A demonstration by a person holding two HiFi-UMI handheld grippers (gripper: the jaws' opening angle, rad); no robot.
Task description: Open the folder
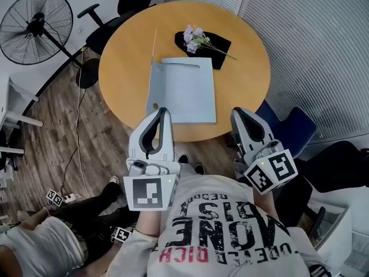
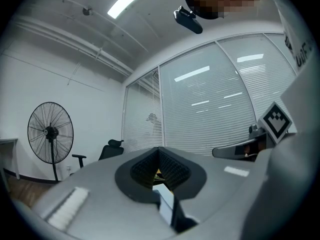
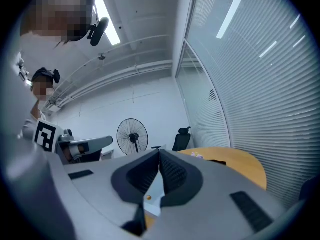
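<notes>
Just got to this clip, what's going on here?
A person stands at a round table with a gripper in each hand. A pale folder lies flat on the table, and beyond it are some flowers on a black cloth. The left gripper and the right gripper are both shut with nothing between their jaws. They are held at the table's near edge, pointing toward the folder. Neither one has hold of it.

Folder [image 1: 184,91] on table [image 1: 127,56]; flowers [image 1: 193,37] behind; fan [image 1: 36,26] left.
</notes>
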